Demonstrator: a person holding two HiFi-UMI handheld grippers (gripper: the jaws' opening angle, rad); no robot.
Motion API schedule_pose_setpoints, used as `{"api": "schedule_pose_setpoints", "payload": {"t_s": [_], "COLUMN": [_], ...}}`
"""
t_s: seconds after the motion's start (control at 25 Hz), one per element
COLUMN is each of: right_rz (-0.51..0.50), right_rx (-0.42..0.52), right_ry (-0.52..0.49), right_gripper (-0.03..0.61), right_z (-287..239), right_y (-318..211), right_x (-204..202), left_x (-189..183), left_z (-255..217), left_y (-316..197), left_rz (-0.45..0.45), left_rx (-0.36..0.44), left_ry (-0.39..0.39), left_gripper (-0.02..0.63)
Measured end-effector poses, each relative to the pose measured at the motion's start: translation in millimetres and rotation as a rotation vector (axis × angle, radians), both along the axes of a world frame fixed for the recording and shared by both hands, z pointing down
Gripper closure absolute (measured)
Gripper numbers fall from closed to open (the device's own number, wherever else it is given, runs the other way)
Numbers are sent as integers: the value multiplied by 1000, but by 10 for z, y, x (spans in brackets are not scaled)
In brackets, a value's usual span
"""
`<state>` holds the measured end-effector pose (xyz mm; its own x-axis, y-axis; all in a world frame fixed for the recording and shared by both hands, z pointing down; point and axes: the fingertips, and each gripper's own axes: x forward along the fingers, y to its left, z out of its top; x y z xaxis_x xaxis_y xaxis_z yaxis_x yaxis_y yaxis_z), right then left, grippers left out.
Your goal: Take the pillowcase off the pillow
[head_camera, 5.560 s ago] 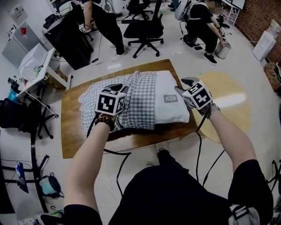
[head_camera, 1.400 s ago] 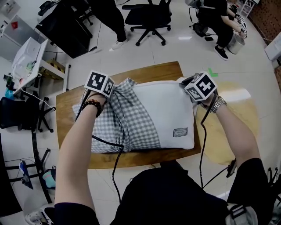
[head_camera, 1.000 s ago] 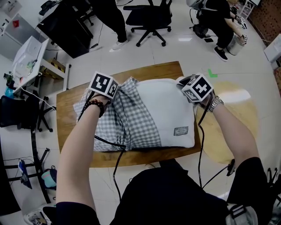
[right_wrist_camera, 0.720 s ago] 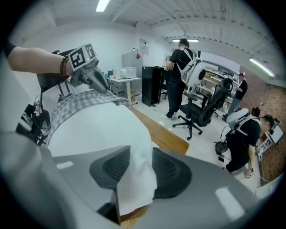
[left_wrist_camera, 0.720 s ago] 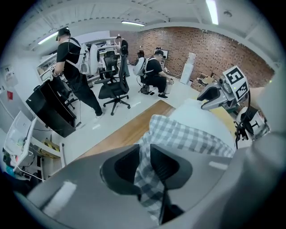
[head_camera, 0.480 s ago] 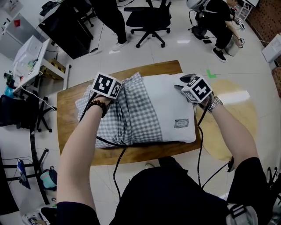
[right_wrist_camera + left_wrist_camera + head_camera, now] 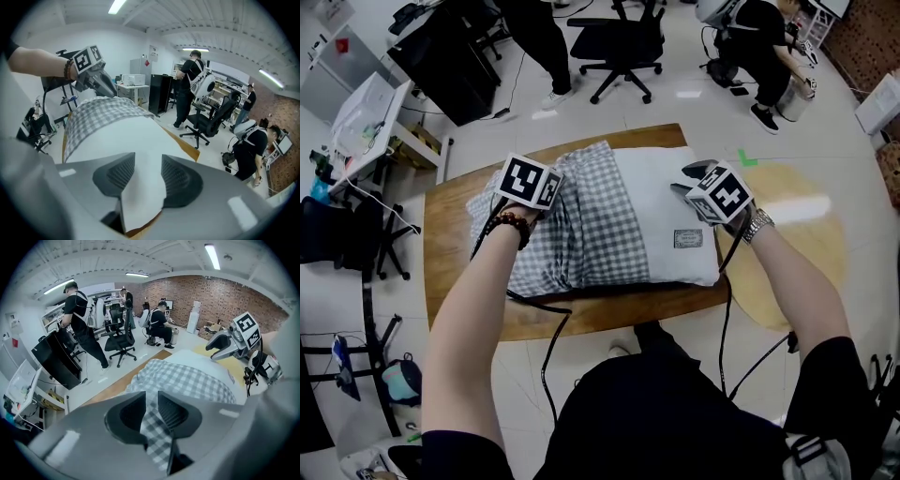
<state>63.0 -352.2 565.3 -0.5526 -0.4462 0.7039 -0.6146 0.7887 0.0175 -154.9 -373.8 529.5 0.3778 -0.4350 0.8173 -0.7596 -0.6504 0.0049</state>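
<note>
A white pillow (image 7: 675,202) lies on the wooden table (image 7: 450,262), its left half still inside the grey checked pillowcase (image 7: 591,225). My left gripper (image 7: 555,180) is at the pillowcase's far left edge. In the left gripper view a fold of checked cloth (image 7: 157,427) runs between the parted jaws of that gripper (image 7: 150,397). My right gripper (image 7: 686,178) is at the pillow's far right corner. That white corner (image 7: 140,197) lies between the parted jaws of the right gripper (image 7: 147,161). Neither pair of pads visibly presses.
A round yellow floor patch (image 7: 797,244) lies right of the table. Black office chairs (image 7: 614,37) and people stand beyond it. A white desk (image 7: 366,122) and a black stand (image 7: 356,244) are on the left. Cables hang from both grippers.
The pillow has moved toward the table's far edge and settled flat. Both grippers stayed at its far corners and came slightly nearer me.
</note>
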Motion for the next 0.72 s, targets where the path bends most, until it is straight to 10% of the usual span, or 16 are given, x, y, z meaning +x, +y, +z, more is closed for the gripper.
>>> {"api": "schedule_pose_setpoints", "payload": {"t_s": [0.72], "right_rz": [-82], "right_rx": [50], "right_ry": [20], "right_gripper": [395], "right_z": [-20], "right_y": [1050], "right_x": [-330], "left_x": [-152], "left_z": [-211], "left_y": [931], "left_rz": [-70], "left_rx": [116], "left_ry": [79], "left_gripper": [529]}}
